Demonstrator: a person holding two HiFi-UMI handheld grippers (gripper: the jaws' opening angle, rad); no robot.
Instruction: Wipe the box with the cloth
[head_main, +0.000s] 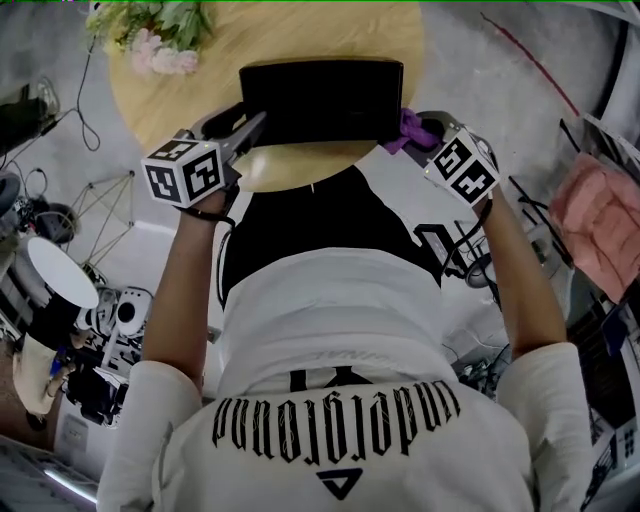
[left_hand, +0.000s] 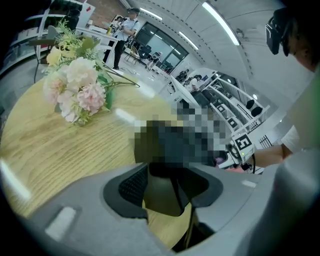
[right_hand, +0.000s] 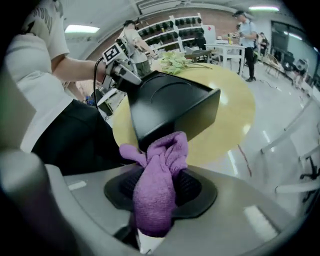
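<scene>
R tool (right_hand: 159, 192): cloth (right_hand: 159, 165); flowers (head_main: 160, 38) beyond box (right_hand: 172, 102)

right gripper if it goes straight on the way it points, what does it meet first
The black box: the purple cloth pinched in the right gripper sits right at the box's near end, seemingly in contact.

Bright, even light off ceiling strip lights (left_hand: 220, 22) upper right; strong fisheye warp, dark corners, close stuff blurry.

Left gripper (left_hand: 168, 184) jaws clamp the box (left_hand: 172, 144); flowers (left_hand: 75, 90) on table (left_hand: 50, 155)
</scene>
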